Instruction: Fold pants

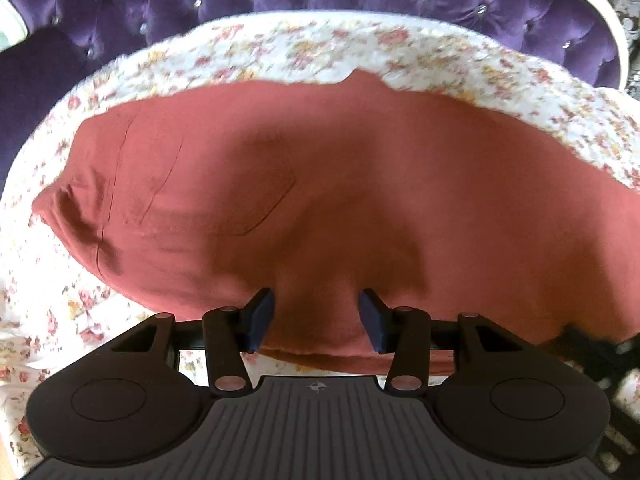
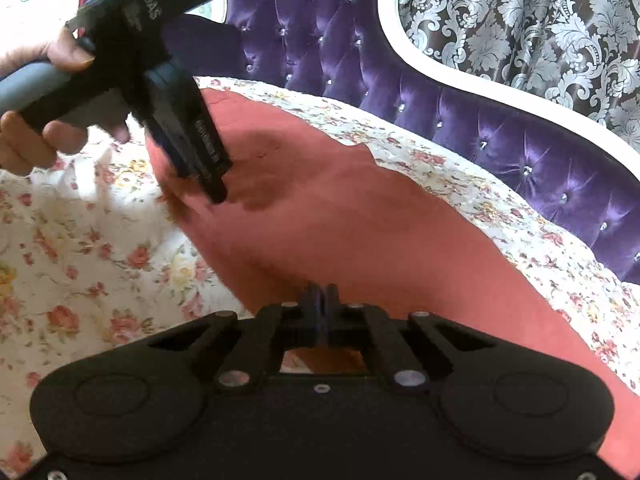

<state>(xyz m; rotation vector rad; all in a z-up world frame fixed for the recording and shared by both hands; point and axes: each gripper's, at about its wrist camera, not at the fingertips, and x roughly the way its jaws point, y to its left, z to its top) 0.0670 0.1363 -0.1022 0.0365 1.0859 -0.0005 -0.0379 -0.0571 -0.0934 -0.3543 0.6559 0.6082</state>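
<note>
A floral bedspread (image 1: 280, 46), white ground with small red, pink and yellow flower sprigs, covers the bed and fills the lower left of the right wrist view and a curved band across the upper part of the left wrist view. Fabric lies creased and rumpled at the lower left of both views.

Behind it stands a purple tufted headboard (image 2: 320, 40), satin-like sheen, deep buttoned with clear crystal studs. A white curved frame (image 2: 420, 50) edges the headboard, running from top centre to the right edge of the right wrist view.

Upper right of that view: dark wall covering (image 2: 540, 12) with a silver-grey damask leaf pattern.
</note>
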